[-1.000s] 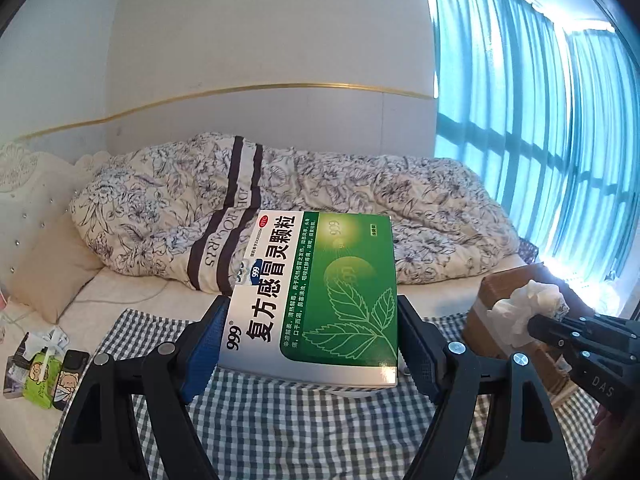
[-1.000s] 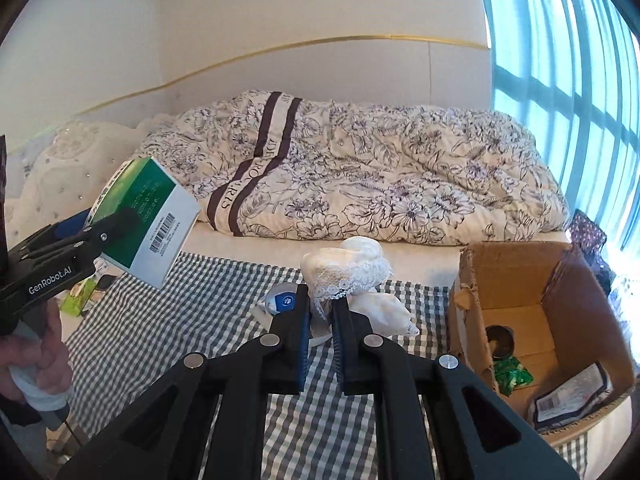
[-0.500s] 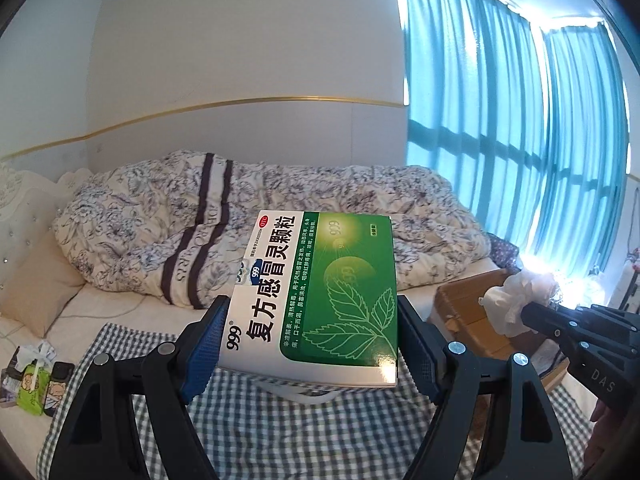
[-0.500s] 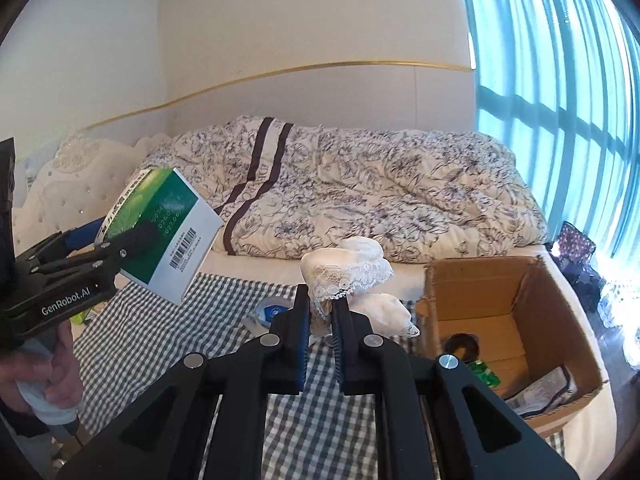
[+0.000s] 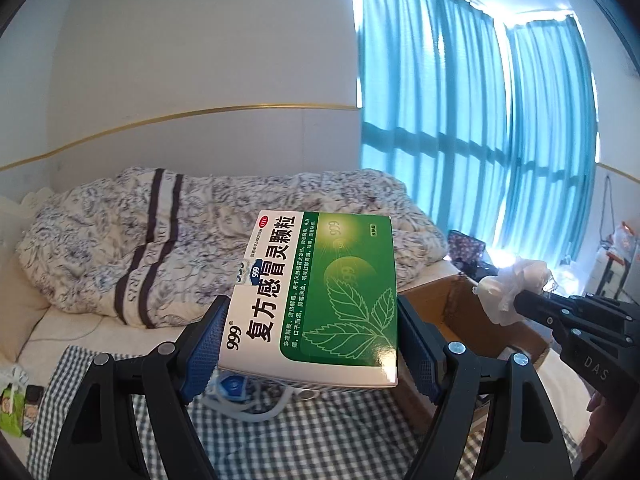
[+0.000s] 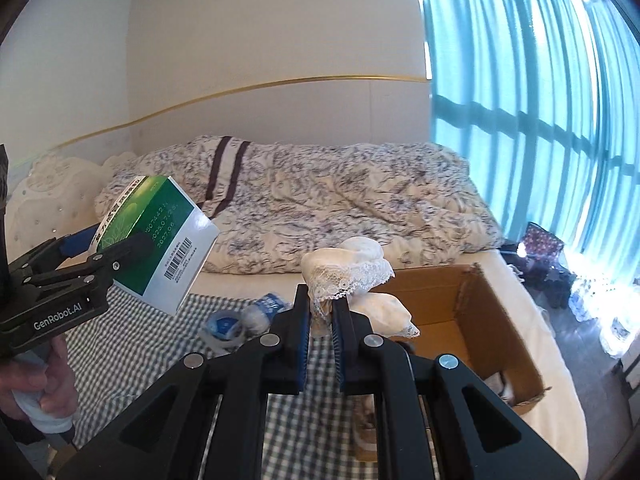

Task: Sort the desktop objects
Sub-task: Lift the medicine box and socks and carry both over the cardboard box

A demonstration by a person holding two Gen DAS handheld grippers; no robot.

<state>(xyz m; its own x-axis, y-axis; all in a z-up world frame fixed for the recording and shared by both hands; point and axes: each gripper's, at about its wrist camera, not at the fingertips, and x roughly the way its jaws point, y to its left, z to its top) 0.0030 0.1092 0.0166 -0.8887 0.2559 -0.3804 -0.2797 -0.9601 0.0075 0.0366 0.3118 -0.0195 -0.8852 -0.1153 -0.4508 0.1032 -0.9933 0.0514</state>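
My left gripper (image 5: 312, 320) is shut on a green and white medicine box (image 5: 320, 296), its blue pads pressed on the box's two sides, and the box hangs in the air above the checked cloth. In the right wrist view the same box (image 6: 160, 240) shows at the left, held by that gripper (image 6: 120, 252). My right gripper (image 6: 320, 312) is shut on a white lace cloth (image 6: 348, 272) that bunches above the fingertips and droops to the right. From the left wrist view this cloth (image 5: 508, 288) hangs over the open cardboard box (image 5: 452, 304).
The cardboard box (image 6: 480, 308) stands open at the right of the checked cloth (image 6: 132, 340). A blue and white package (image 6: 240, 320) lies on that cloth. A bed with a flowered quilt (image 6: 320, 208) runs behind. Green packets (image 5: 12, 408) lie at the far left.
Both grippers have risen and swung to the right with their loads. The cardboard box now sits closer to the middle of both views, and more of the blue curtains shows.
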